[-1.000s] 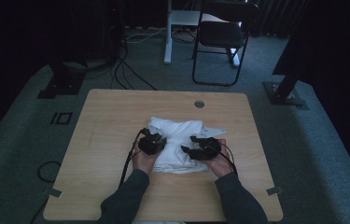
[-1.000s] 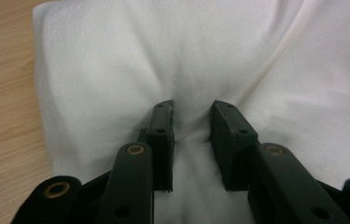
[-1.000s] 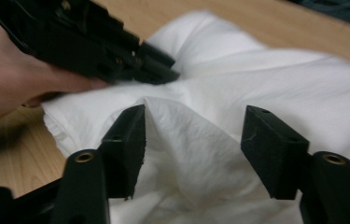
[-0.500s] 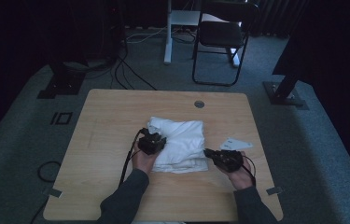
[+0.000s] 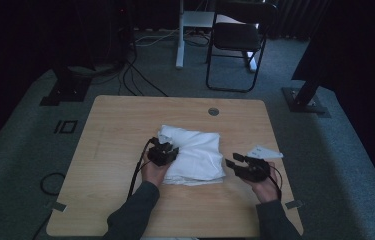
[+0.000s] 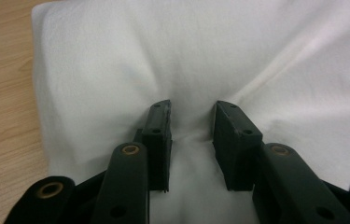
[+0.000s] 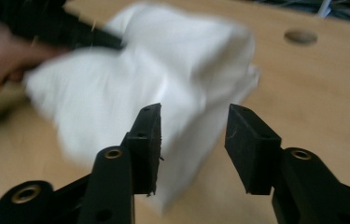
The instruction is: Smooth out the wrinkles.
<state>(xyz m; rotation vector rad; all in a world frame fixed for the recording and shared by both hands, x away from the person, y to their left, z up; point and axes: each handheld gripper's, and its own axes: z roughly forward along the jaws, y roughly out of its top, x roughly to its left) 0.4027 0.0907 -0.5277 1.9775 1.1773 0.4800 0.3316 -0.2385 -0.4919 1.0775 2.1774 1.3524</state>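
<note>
**High view: cloth pinned on one side, right jaws loose**

High view shows the folded white cloth (image 5: pixel 195 155) near the table (image 5: pixel 125 125) centre, its long axis running roughly 12 to 6 o'clock, folded edge toward 6. The left gripper (image 5: pixel 164 152) presses on its 9 o'clock side, jaws part-closed over a pinch of fabric. The right gripper (image 5: pixel 238 165), at the cloth's 3 o'clock, has just been opening, nothing between its jaws. Risk: with only one side held, a pull from the left could drag or unfold the stack.
</note>
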